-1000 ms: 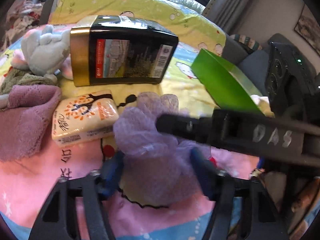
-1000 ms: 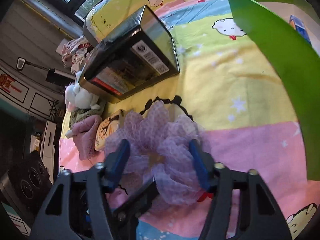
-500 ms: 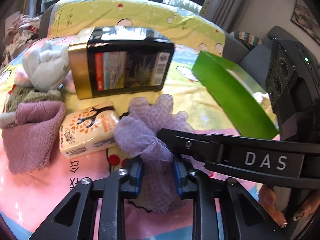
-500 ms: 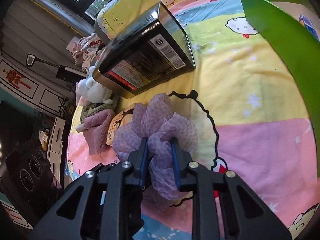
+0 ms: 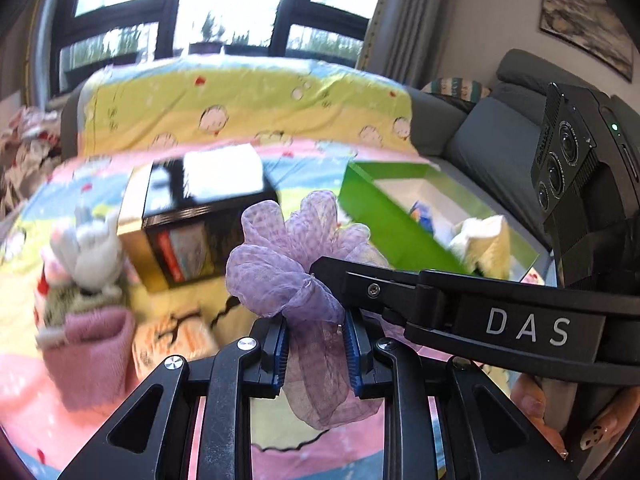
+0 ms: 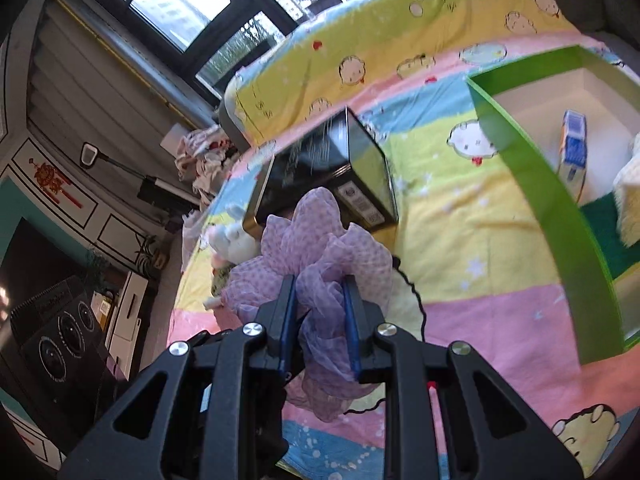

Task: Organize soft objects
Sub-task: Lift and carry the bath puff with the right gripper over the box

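A purple mesh scrunchie [image 5: 288, 264] is held off the cartoon-print bedsheet [image 5: 248, 108]. My left gripper [image 5: 316, 344] is shut on its lower part. My right gripper [image 6: 320, 312] is also shut on the same scrunchie [image 6: 320, 248], and its black finger crosses the left wrist view [image 5: 400, 292]. A green box [image 6: 532, 184] with a white inside stands to the right and holds a blue carton [image 6: 574, 152] and a cream fluffy item [image 5: 480, 240]. A white plush toy [image 5: 90, 248], a pink knitted cloth [image 5: 88, 352] and an orange-patterned tissue pack [image 5: 172, 340] lie at the left.
A black and gold box [image 5: 192, 224] lies on the sheet behind the scrunchie; it also shows in the right wrist view [image 6: 332, 168]. A grey sofa [image 5: 492, 148] stands beyond the green box. Windows [image 5: 208, 4] are at the back.
Both grippers closed on the scrunchie, then lifted it off the sheet. The views have tilted up, so the green box's inside now shows.
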A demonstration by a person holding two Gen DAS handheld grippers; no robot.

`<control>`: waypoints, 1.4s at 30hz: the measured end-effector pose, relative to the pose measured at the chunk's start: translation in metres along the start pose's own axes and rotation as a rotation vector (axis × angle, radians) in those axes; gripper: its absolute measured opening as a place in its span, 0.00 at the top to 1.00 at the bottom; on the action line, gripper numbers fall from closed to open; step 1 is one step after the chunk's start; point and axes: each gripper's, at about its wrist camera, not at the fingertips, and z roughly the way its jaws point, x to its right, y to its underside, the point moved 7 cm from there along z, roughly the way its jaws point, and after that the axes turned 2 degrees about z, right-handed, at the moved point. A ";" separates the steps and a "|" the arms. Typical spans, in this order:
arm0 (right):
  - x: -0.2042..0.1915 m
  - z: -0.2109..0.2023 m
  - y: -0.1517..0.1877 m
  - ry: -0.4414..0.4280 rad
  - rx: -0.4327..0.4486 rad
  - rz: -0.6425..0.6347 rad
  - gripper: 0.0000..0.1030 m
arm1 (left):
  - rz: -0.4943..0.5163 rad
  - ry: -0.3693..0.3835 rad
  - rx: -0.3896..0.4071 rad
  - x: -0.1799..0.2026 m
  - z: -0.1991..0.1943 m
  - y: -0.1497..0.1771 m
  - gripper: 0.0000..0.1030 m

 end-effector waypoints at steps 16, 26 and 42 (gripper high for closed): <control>0.029 -0.073 -0.082 0.082 0.213 0.005 0.79 | 0.150 0.076 0.088 0.075 0.019 -0.089 0.77; 0.087 -0.091 -0.111 0.121 0.269 0.098 0.79 | 0.207 0.156 0.035 0.118 0.068 -0.111 0.77; 0.163 -0.077 -0.113 0.219 0.227 0.256 0.79 | 0.186 0.237 -0.124 0.150 0.147 -0.090 0.77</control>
